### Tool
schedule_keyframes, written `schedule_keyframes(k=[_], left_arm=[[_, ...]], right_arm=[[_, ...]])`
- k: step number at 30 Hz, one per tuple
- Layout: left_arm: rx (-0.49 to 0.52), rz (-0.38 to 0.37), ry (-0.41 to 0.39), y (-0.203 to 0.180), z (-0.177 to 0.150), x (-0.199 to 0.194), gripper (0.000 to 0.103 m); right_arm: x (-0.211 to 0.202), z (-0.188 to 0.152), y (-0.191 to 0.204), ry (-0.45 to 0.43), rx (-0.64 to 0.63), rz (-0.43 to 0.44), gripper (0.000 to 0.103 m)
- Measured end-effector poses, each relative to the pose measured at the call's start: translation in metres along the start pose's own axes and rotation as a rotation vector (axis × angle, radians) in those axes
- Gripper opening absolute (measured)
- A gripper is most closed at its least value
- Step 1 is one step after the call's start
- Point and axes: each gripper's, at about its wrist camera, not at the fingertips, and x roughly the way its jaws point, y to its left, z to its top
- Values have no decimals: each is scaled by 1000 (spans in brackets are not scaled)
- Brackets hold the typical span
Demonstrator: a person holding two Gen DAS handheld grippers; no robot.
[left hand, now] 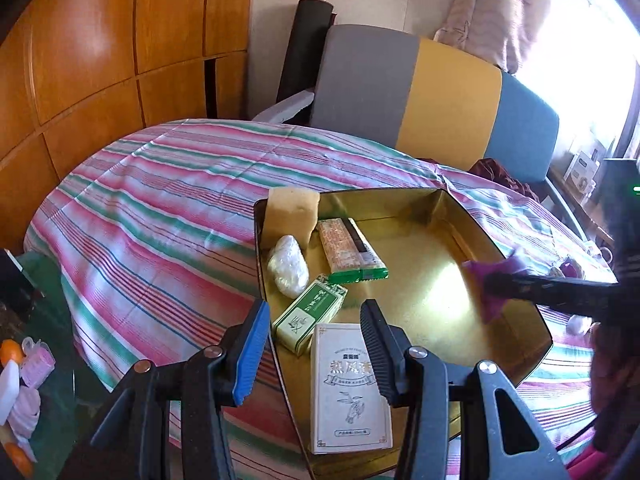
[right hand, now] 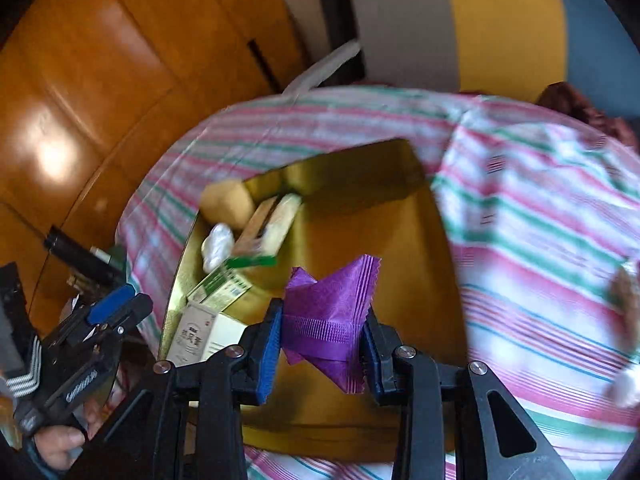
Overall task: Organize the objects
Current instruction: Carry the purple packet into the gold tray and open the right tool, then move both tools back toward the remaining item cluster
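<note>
A gold tin lies on the striped cloth. Along its left side sit a white box, a green box, a green-edged snack bar, a white wrapped lump and a brown paper piece. My left gripper hovers open over the tin's near left corner, holding nothing. In the right wrist view my right gripper is shut on a purple packet above the bare floor of the tin. The left gripper shows there beside the tin's left edge.
A chair with grey, yellow and blue panels stands behind the table. Wooden cabinet doors fill the left. Low at the left lie an orange and pink items. Small blurred objects rest on the cloth at the right.
</note>
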Motion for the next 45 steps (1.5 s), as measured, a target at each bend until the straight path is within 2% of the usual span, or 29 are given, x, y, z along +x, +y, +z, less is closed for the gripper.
schedule_keyframes(k=[7, 10, 13, 15, 22, 31, 42, 45], left_arm=[[-58, 12, 1, 19, -3, 1, 47], [-76, 14, 6, 26, -5, 1, 47], [-88, 15, 7, 30, -7, 0, 47], [-94, 18, 9, 31, -7, 1, 47], [-85, 17, -2, 29, -7, -2, 47], [-28, 1, -21, 10, -7, -13, 47], [43, -44, -27, -17, -10, -22, 47], [66, -60, -25, -27, -11, -23, 47]], right_arm=[[65, 10, 34, 129, -32, 35, 36], [92, 15, 47, 179, -64, 22, 39], [101, 17, 50, 185, -45, 51, 41], [98, 17, 50, 160, -34, 59, 50], [81, 12, 42, 119, 2, 67, 51], [51, 4, 28, 61, 23, 27, 57], [-5, -11, 5, -57, 23, -28, 63], [-24, -17, -12, -88, 40, -50, 66]])
